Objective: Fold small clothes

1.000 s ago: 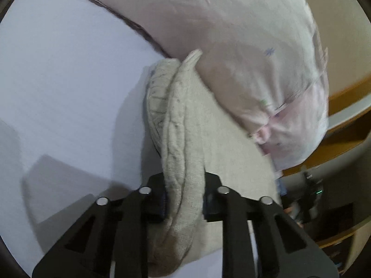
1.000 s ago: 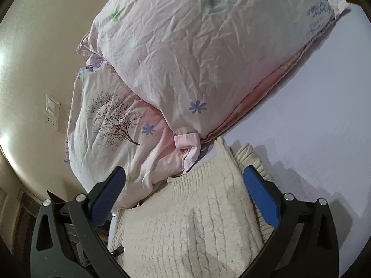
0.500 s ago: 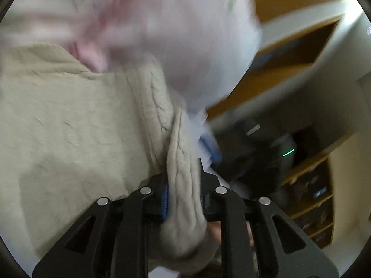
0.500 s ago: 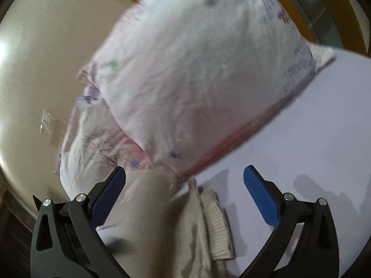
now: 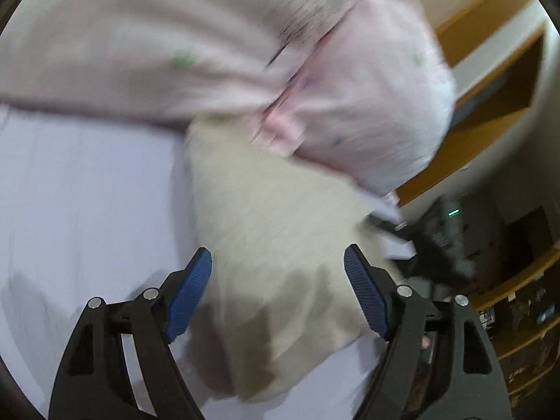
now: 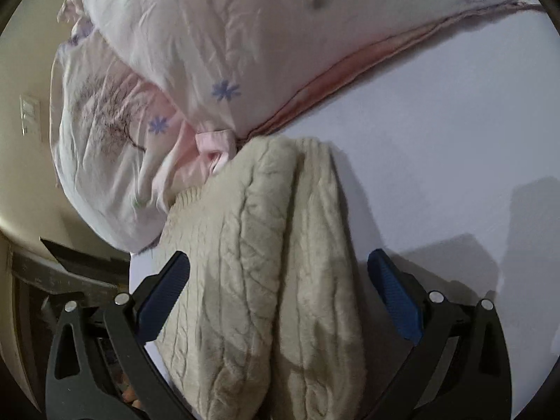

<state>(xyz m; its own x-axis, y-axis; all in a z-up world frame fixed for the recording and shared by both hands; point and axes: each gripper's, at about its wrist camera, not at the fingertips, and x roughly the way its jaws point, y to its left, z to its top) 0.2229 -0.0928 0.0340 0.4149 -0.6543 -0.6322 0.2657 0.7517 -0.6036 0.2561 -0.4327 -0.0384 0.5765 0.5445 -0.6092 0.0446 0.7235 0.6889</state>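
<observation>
Left claw (image 5: 278,266) spread wide, gripping nothing. Right claw (image 6: 278,267) spread wide, likewise gripping nothing.

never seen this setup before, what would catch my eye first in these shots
The cream cable-knit sweater stands out first, lying folded on the pale sheet in front of the open right claw. Behind it, two pink flowered pillows are stacked, touching the sweater's far end. The left view is blurred, but the left claw is open over the same sweater.

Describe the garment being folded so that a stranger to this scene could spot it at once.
On the pale lilac bedsheet, look below the stacked pink floral pillows. The cream cable-knit sweater lies there, folded into two thick ridges; it alone is chunky, knitted and unprinted.
</observation>
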